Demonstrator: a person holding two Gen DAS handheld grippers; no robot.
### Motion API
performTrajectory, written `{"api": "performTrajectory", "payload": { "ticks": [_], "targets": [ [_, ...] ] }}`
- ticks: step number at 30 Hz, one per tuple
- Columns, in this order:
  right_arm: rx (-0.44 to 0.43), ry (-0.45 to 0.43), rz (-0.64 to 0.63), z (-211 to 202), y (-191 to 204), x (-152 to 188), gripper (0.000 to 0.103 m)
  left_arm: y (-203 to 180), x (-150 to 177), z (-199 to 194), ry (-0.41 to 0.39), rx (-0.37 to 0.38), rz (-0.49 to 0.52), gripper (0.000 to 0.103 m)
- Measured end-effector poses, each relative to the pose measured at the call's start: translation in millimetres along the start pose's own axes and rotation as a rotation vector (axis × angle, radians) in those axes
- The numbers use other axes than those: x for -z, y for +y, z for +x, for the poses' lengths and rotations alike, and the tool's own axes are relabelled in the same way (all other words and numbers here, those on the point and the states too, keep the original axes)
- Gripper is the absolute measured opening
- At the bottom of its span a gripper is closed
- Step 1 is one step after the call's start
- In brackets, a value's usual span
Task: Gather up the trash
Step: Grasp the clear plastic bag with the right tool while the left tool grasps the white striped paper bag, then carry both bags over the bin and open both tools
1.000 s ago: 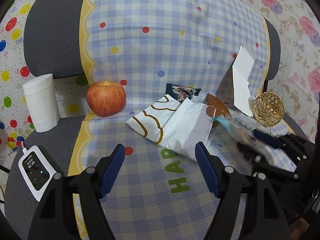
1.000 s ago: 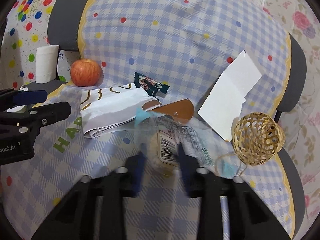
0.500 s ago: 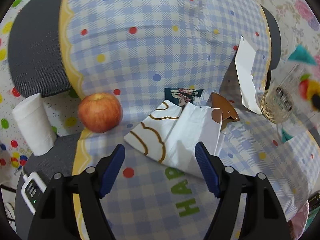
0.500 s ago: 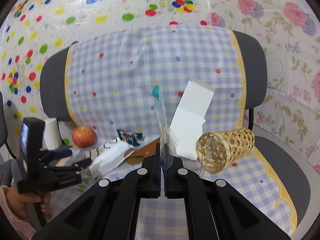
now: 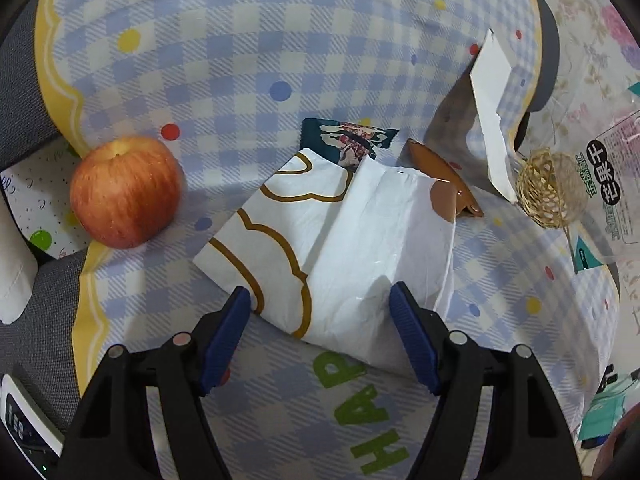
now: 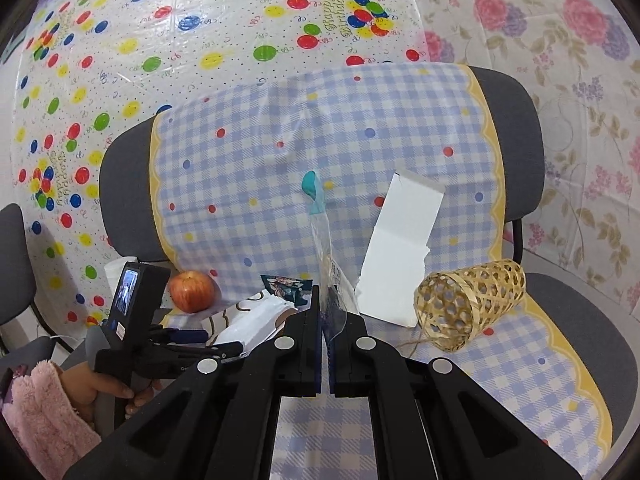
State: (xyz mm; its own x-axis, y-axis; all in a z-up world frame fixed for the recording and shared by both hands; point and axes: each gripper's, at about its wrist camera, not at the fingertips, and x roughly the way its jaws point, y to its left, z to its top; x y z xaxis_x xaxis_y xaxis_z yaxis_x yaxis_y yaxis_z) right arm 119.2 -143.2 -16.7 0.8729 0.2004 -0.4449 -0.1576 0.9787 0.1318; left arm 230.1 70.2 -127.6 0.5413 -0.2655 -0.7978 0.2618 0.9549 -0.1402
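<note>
A white paper bag with brown lines [image 5: 352, 240] lies on the checked cloth of the chair seat [image 5: 280, 412]. My left gripper [image 5: 322, 312] hovers right over the bag's near edge. Its jaws are closing with that edge between the blue pads [image 5: 224, 336], which do not press on it. In the right wrist view my right gripper [image 6: 325, 308] is shut on a clear plastic snack wrapper [image 6: 322, 240], held up off the seat edge-on. The same wrapper [image 5: 612, 184] hangs at the right of the left wrist view.
On the seat lie a red apple [image 5: 124, 192], a dark printed wrapper [image 5: 348, 140], a brown scrap [image 5: 444, 188], a torn white paper [image 6: 400, 252] leaning on the backrest, and a woven bamboo basket [image 6: 472, 304]. A tissue roll [image 5: 12, 280] and a white controller [image 5: 20, 428] are at the left.
My right gripper shut on the clear wrapper and lifted it off the seat. My left gripper came forward and down over the white bag, and its jaws narrowed slightly.
</note>
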Motion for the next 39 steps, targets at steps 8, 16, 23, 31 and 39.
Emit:
{"api": "performTrajectory", "payload": {
  "ticks": [8,16,23,31,39],
  "targets": [
    [0.012,0.009,0.024,-27,-12,11,0.002,-31,10,-14,-0.022,-0.048,0.167,0.004],
    [0.009,-0.038,0.016,-61,-14,7,0.003,-47,28,-101,-0.243,-0.054,0.038,0.002],
    [0.015,-0.051,0.057,-78,-23,9,0.002,-97,28,-158,-0.391,-0.028,0.057,0.001],
    [0.071,-0.042,0.060,-112,-39,25,0.003,-153,50,-156,-0.396,0.064,0.109,0.002],
    [0.182,-0.039,0.105,-162,-68,50,0.003,-210,83,-155,-0.407,0.155,0.172,0.002]
  ]
}}
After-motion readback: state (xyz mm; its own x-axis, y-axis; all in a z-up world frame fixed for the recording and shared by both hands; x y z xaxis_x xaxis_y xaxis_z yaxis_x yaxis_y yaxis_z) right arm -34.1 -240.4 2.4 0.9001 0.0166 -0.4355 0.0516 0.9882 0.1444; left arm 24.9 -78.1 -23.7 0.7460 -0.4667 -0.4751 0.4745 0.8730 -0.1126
